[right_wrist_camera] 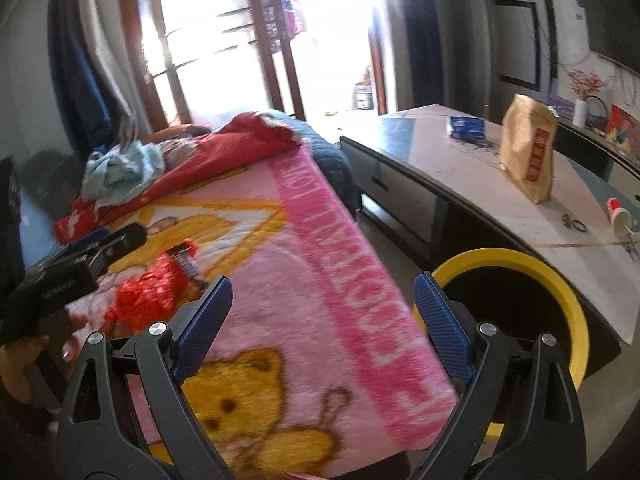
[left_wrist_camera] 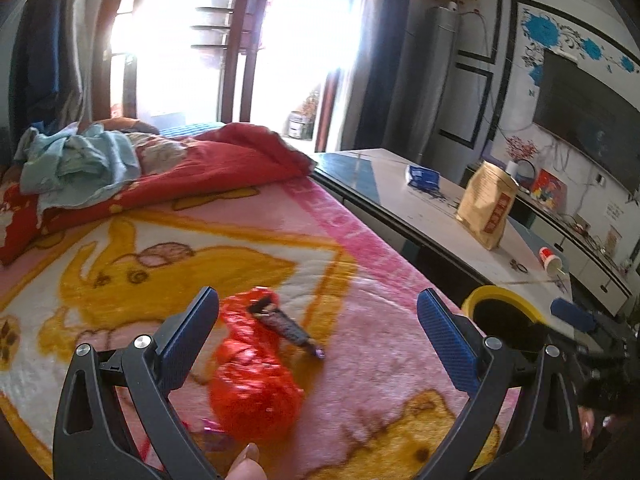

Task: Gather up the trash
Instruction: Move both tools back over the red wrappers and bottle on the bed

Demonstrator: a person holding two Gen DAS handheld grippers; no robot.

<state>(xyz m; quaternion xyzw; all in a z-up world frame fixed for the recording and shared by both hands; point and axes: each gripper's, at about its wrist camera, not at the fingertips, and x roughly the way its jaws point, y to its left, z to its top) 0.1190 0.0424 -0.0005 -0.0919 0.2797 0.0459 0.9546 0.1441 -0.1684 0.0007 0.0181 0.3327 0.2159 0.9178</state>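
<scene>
A crumpled red plastic bag [left_wrist_camera: 252, 376] lies on the pink and yellow blanket [left_wrist_camera: 360, 320], with a dark snack wrapper [left_wrist_camera: 286, 326] resting on top of it. My left gripper [left_wrist_camera: 318, 320] is open just above them, its blue pads either side of the bag. In the right wrist view the same red bag [right_wrist_camera: 152, 292] and dark wrapper [right_wrist_camera: 186, 260] show at the left, beside the left gripper's body [right_wrist_camera: 84, 264]. My right gripper [right_wrist_camera: 322, 308] is open over the blanket's edge with nothing between its fingers. A yellow-rimmed black bin [right_wrist_camera: 560, 292] stands between bed and table.
A low white table [right_wrist_camera: 460, 168] to the right carries a brown paper bag [right_wrist_camera: 530, 152], a blue packet [right_wrist_camera: 466, 126], a tipped paper cup [right_wrist_camera: 619, 218] and small scraps. A red quilt [left_wrist_camera: 208, 164] and light blue clothes [left_wrist_camera: 76, 160] lie further up the bed.
</scene>
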